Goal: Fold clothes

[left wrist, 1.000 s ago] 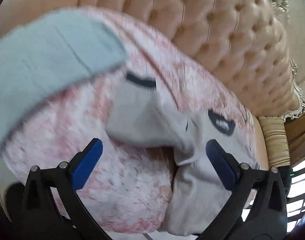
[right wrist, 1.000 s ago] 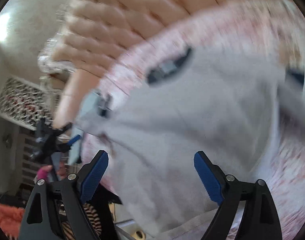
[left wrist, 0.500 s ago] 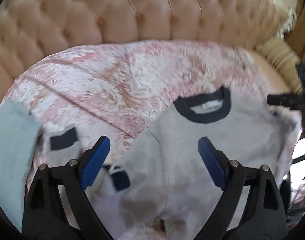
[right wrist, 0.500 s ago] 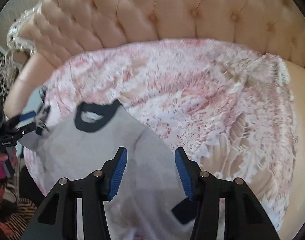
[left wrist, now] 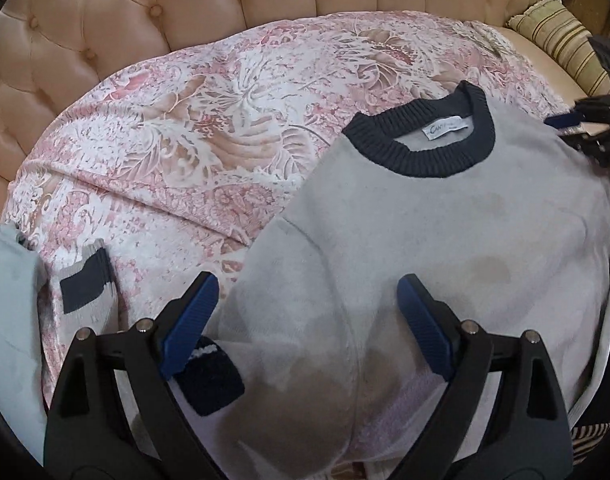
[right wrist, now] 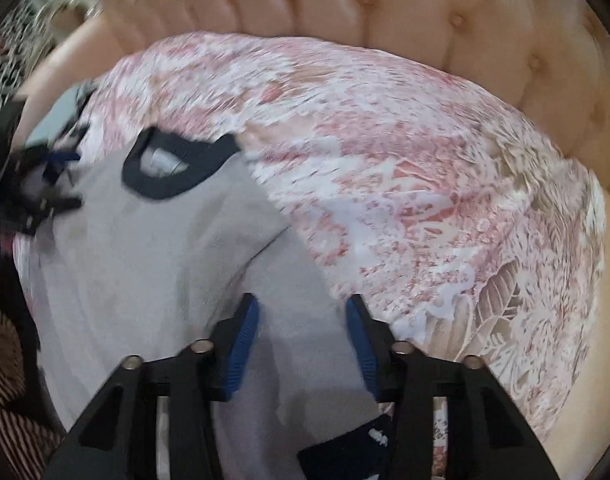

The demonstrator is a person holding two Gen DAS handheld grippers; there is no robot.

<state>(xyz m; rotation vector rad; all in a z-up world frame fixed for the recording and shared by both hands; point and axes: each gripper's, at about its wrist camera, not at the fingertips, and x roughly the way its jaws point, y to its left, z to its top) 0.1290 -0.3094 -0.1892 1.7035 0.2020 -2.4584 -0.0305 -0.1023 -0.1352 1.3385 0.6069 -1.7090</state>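
A grey sweatshirt with a dark navy collar lies front up on the pink floral cover. It also shows in the right wrist view. One sleeve is folded down, its navy cuff near the sofa's front edge. My left gripper is open above the sleeve and chest, holding nothing. My right gripper is partly open over the other sleeve, whose cuff lies below it. The right gripper also appears at the right edge of the left wrist view.
The pink floral cover drapes a tufted peach sofa. A pale blue garment and a grey piece with a navy band lie at left. A striped cushion sits far right.
Both grippers swung round to face the sofa back, and the sweatshirt now lies spread flat. My right gripper's jaws narrowed from wide open and stand over the sleeve.
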